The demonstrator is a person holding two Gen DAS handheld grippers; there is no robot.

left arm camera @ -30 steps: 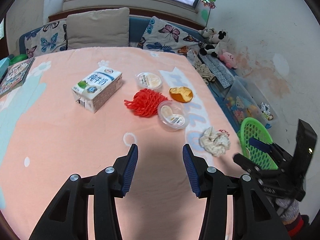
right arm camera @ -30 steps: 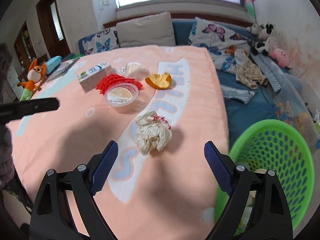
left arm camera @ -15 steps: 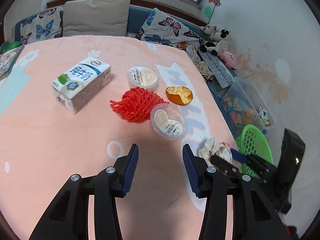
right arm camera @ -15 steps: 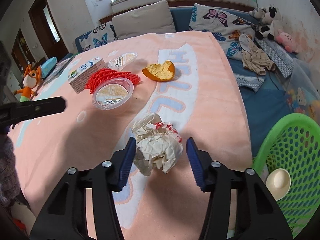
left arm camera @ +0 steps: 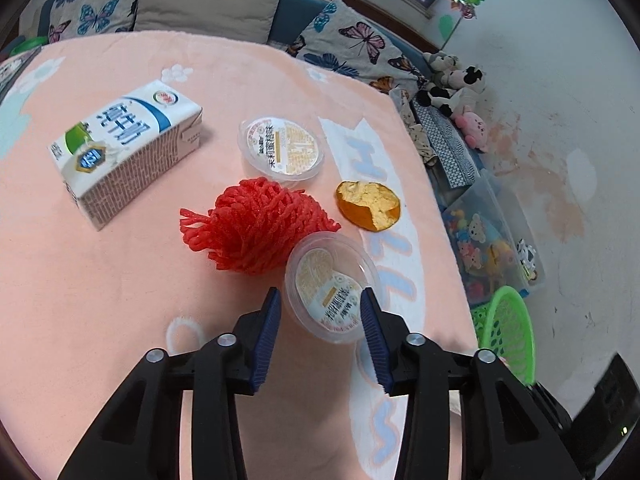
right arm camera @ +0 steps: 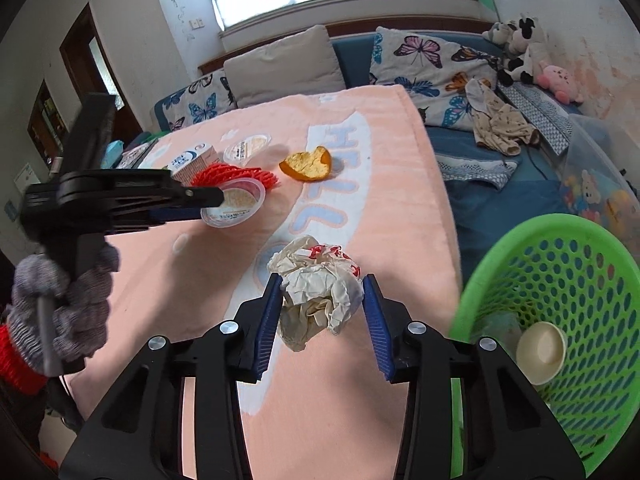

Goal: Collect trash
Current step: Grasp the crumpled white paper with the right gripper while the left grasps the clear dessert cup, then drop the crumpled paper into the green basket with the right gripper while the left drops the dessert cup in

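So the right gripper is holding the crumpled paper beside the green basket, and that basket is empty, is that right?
Not quite: the green basket is not empty. The right wrist view shows a pale paper cup lying inside it. The rest stands: the right gripper is shut on the crumpled paper beside the basket.

the blanket (right arm camera: pixel 360 168) is showing big pale blue letters "hell". the milk carton (left arm camera: pixel 124 152) and two cups (left arm camera: pixel 280 148) (left arm camera: pixel 330 286) are carrying chinese print, too small to read surely.
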